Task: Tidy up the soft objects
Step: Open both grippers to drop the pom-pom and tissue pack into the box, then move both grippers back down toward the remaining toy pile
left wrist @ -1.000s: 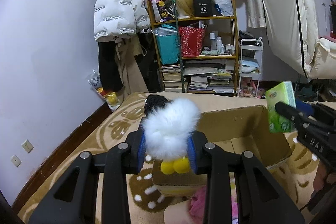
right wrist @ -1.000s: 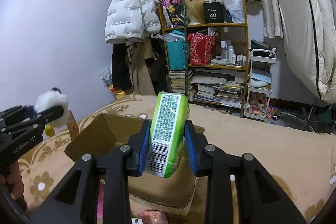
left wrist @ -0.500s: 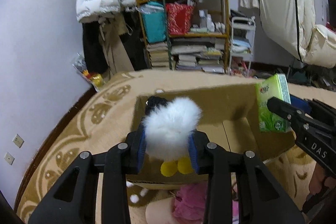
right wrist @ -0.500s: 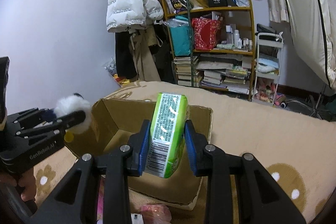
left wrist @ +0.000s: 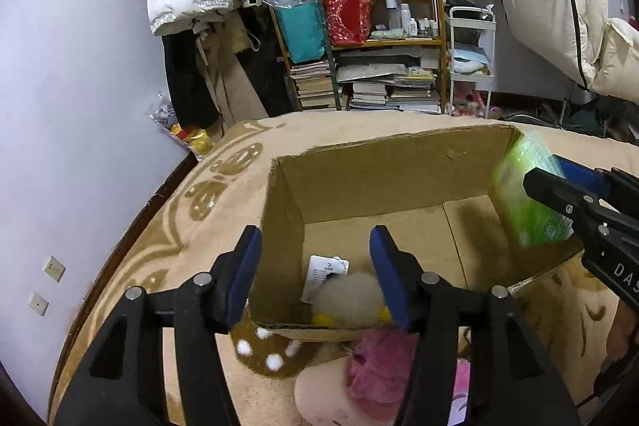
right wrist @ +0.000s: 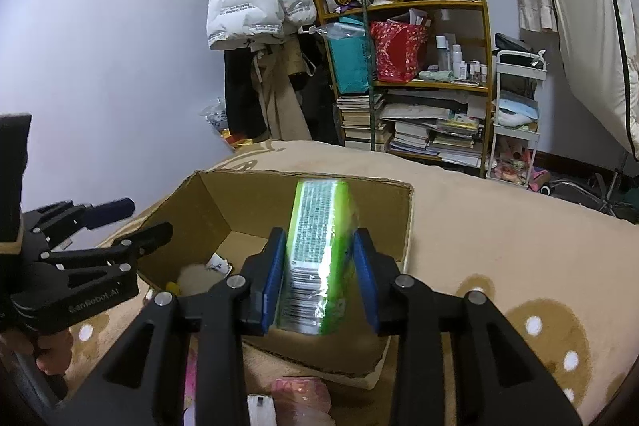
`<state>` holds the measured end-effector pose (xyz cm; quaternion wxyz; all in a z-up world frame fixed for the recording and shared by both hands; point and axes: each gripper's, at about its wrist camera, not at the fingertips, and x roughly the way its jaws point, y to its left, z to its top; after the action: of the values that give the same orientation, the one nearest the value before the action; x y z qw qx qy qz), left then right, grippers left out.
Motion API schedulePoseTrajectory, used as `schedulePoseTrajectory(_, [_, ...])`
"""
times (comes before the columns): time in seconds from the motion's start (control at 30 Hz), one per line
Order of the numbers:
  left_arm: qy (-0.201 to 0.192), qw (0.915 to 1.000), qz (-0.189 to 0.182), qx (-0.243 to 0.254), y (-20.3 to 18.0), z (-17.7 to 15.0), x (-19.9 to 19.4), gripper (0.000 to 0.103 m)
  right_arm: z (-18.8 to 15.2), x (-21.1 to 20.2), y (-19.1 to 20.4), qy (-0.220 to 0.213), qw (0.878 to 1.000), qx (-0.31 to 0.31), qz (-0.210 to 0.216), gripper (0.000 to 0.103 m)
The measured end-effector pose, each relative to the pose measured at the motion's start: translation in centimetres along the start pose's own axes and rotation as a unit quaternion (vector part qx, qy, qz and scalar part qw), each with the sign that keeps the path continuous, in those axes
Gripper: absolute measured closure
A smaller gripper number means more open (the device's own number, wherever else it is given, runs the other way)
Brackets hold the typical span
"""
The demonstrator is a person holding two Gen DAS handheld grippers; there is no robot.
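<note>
An open cardboard box [left wrist: 391, 166] stands on the beige patterned blanket. The white fluffy toy [left wrist: 351, 300] with yellow feet and a paper tag lies inside its near left corner; it also shows in the right wrist view [right wrist: 191, 276]. My left gripper [left wrist: 315, 274] is open and empty above that corner. My right gripper [right wrist: 319, 282] is shut on a green tissue pack [right wrist: 319, 250] and holds it over the box's right side. The pack also shows in the left wrist view [left wrist: 527, 194].
A pink soft item [left wrist: 379, 366] lies on the blanket just in front of the box, with another pink packet [right wrist: 299, 394] near it. A cluttered shelf [left wrist: 359, 38] and hanging coats stand behind the bed. The wall runs along the left.
My left gripper has opened and the white fluffy toy has dropped into the box. My right gripper has carried the tissue pack forward and lower, over the box.
</note>
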<state>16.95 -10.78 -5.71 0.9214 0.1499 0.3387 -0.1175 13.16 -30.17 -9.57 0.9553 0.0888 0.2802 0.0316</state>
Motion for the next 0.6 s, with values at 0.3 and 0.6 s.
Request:
schedulePoseTrajectory(0.3, [0.005, 0.9994, 0.016, -0.029, 1.8, 0.2, -1.8, 0.018, 0.3, -2.0, 1.0, -0.010, 1.000, 0.001, -0.002, 0.046])
schedulePoseTrajectory(0.6, [0.001, 0.9968, 0.019, -0.078, 4.8, -0.5, -5.4, 0.003, 0.5, -5.8, 2.7, -0.030, 0.999, 0.000, -0.012, 0.004])
